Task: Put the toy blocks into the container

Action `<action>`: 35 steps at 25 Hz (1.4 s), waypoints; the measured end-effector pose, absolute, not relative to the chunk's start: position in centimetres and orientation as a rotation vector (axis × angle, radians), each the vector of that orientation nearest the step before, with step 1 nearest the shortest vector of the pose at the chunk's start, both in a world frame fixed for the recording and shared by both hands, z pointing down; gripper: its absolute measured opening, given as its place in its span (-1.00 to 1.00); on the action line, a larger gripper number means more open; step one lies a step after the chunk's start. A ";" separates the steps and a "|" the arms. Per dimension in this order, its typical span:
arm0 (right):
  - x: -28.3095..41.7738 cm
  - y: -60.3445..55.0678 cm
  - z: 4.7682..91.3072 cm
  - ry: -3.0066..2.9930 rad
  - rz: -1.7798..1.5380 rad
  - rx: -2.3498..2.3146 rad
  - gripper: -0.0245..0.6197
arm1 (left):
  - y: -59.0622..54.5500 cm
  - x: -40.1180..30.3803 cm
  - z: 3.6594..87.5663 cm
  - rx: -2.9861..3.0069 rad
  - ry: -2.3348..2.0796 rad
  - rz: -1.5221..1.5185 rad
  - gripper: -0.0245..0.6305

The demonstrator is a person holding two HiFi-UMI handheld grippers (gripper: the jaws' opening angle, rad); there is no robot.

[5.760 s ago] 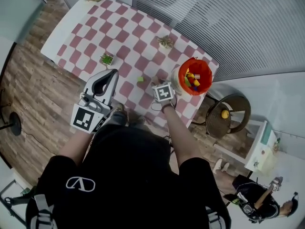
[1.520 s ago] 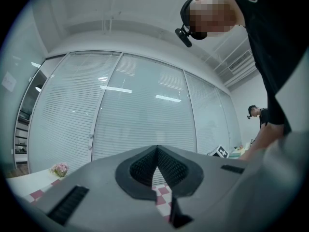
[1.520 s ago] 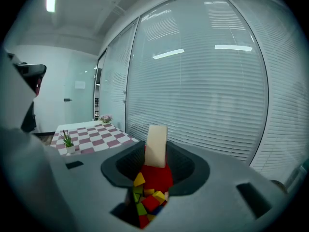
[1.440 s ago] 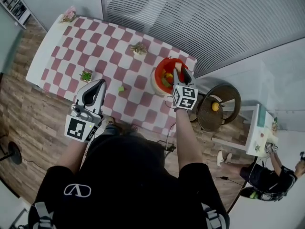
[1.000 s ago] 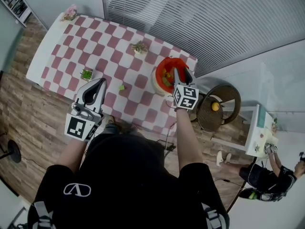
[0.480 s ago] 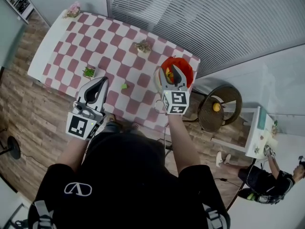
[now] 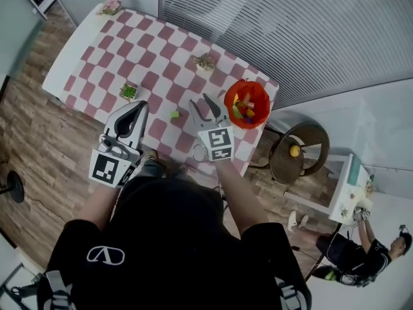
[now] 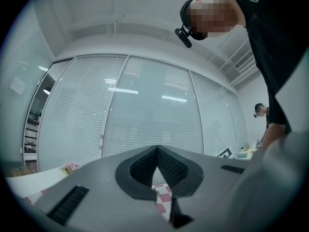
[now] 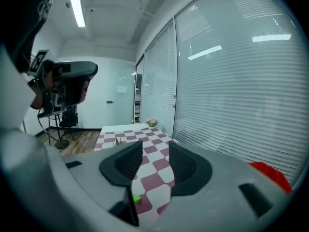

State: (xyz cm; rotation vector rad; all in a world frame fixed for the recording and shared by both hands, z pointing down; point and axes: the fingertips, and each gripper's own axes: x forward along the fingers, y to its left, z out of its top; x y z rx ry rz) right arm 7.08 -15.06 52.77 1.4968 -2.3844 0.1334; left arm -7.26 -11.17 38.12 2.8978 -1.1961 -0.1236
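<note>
A red container [image 7: 247, 104] holding several coloured blocks stands at the right end of the checkered table [image 7: 103, 50]. One small green block [image 7: 174, 114] lies on the cloth near the front edge. My right gripper [image 7: 202, 104] hovers open and empty between that block and the container. In the right gripper view the green block [image 9: 136, 198] shows low between the parted jaws of the gripper [image 9: 155, 161], and the container [image 9: 270, 174] sits at the right edge. My left gripper [image 7: 137, 106] is shut with nothing in it, raised at the table's front left; its pads [image 8: 145, 167] meet.
Two small potted plants [image 7: 128, 91] [image 7: 205, 61] and a pink flower pot [image 7: 111, 5] stand on the cloth. A round stool [image 7: 298, 152] with a yellow object is off the table's right end. Window blinds run along the far side.
My right gripper has swung left from above the red container to over the cloth near the green block. The left gripper has stayed in place.
</note>
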 end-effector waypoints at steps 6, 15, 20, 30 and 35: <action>5.7 -15.1 53.4 -2.397 0.153 1.462 -0.37 | -11.4 -8.5 37.3 2.879 -1.254 -0.177 -0.91; 5.3 -15.4 57.5 -2.314 0.353 1.432 -0.35 | -11.5 -8.6 37.0 2.873 -1.261 -0.197 -0.91; 4.1 -15.1 63.4 -2.183 0.528 1.366 -0.32 | -11.3 -9.2 37.7 2.869 -1.259 -0.161 -0.91; 2.0 -14.1 72.6 -1.976 0.766 1.298 -0.30 | -10.8 -12.1 38.1 2.835 -1.343 -0.132 -0.91; 1.6 -14.0 75.0 -1.898 0.845 1.265 -0.30 | -10.8 -13.1 37.8 2.821 -1.379 -0.145 -0.91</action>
